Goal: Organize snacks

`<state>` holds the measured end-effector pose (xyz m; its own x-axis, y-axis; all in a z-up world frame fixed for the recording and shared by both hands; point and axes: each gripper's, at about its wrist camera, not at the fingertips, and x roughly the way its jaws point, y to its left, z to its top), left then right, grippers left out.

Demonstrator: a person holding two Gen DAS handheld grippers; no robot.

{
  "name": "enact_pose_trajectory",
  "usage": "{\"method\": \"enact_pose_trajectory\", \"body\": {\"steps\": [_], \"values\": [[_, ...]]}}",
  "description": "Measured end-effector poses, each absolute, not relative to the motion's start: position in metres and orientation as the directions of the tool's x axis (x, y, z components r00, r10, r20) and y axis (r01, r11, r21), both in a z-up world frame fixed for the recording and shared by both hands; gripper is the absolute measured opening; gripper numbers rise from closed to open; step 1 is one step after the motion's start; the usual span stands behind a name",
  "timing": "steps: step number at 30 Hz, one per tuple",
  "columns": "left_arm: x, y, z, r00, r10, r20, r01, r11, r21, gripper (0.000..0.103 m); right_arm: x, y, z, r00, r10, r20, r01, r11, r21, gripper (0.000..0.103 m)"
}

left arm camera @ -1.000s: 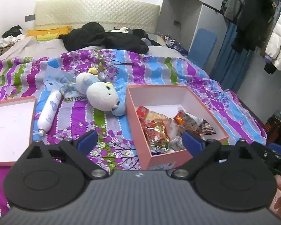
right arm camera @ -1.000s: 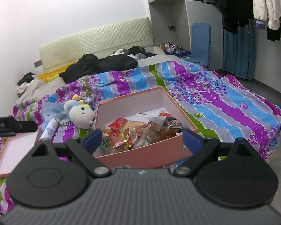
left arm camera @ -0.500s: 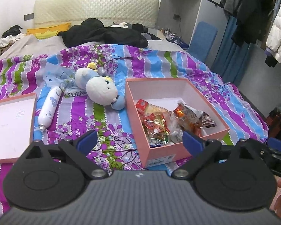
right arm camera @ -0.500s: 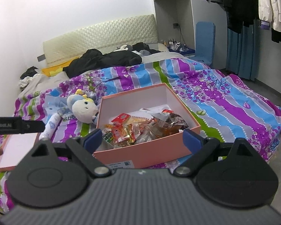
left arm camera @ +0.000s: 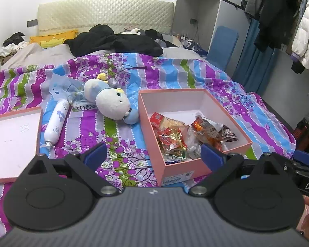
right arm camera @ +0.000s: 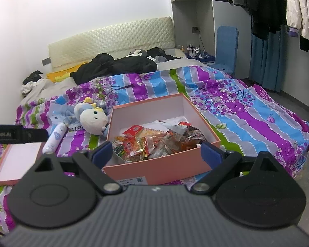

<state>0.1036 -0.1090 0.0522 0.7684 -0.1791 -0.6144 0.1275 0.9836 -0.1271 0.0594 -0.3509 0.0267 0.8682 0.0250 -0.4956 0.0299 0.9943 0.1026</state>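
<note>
A pink cardboard box (left arm camera: 226, 111) (right arm camera: 154, 167) sits open on the striped bed cover. Several snack packets (left arm camera: 171, 140) (right arm camera: 154, 142) in red, orange and clear wrappers lie piled in its near half. Its pink lid (left arm camera: 12, 135) (right arm camera: 16, 162) lies upside down at the left. My left gripper (left arm camera: 153, 155) hangs open above the bed, just short of the box's near left corner, with nothing between its fingers. My right gripper (right arm camera: 157, 153) is open too, in front of the box's near wall, and holds nothing.
A white and blue plush toy (left arm camera: 111, 103) (right arm camera: 92, 119) lies left of the box, beside a white spray bottle (left arm camera: 56, 121) (right arm camera: 54, 136). Dark clothes (left arm camera: 113, 41) are heaped near the headboard. Coats (right arm camera: 278, 6) hang at the right, above the floor beside the bed.
Both grippers have drawn back and risen a little, so the box looks smaller and farther. Nothing on the bed has moved and both grippers stay open.
</note>
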Motion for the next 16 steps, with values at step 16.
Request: {"method": "enact_pose_trajectory", "body": {"steps": [16], "values": [[0.0953, -0.1132, 0.0564, 0.775, -0.182, -0.605, 0.137, 0.983, -0.12, 0.099, 0.0558, -0.348, 0.0325, 0.869, 0.032, -0.494, 0.019, 0.995, 0.098, 0.094]]}}
